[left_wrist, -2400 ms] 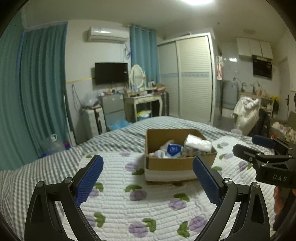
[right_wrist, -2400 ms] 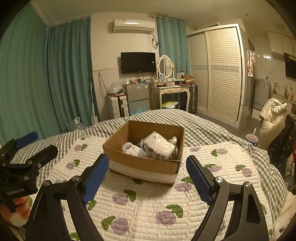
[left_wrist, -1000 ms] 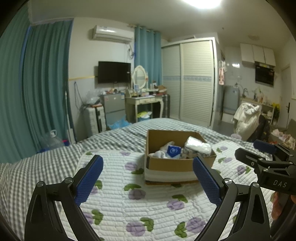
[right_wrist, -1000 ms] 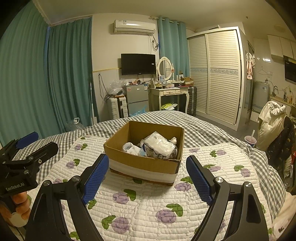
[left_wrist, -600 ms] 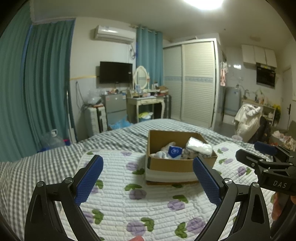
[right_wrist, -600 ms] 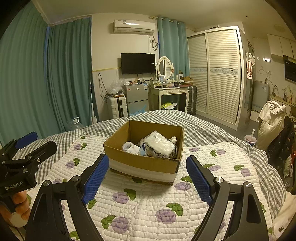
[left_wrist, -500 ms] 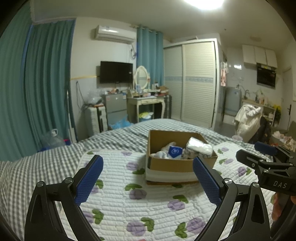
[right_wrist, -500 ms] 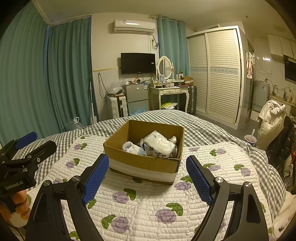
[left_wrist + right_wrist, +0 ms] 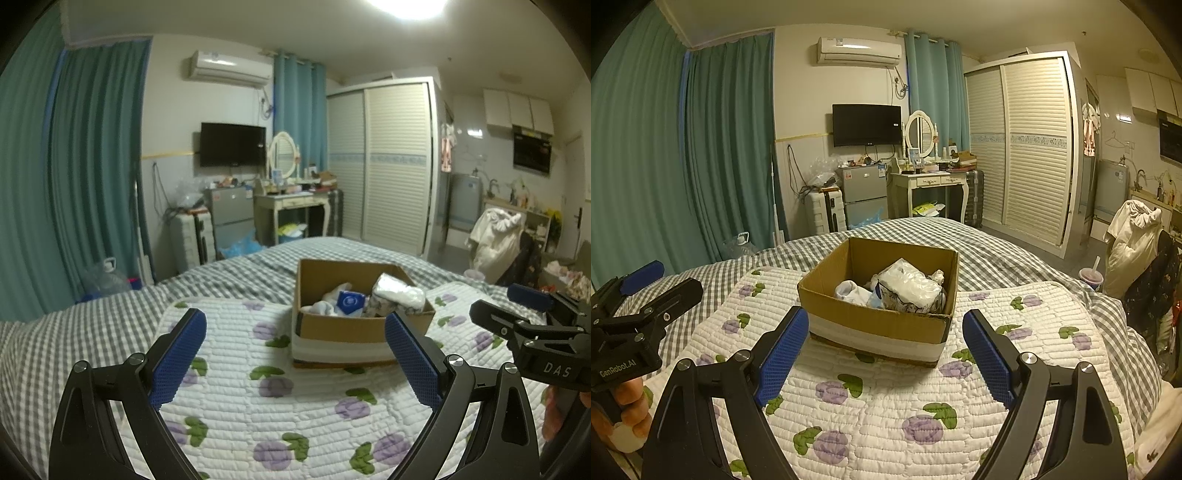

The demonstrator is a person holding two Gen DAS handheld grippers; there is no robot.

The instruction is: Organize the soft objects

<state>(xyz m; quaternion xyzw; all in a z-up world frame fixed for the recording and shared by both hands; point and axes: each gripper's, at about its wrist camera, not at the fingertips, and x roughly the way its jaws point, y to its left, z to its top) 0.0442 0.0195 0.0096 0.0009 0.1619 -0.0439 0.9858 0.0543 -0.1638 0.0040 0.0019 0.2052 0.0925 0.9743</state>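
Box sits on the quilt on the bed, ahead of both grippers. Soft items already in it: a plastic-wrapped bundle, white socks. I see nothing loose on the quilt. Left gripper and right gripper both gape wide, holding nothing, well short of the box. I judge the gathering largely done; maybe only tidying left.
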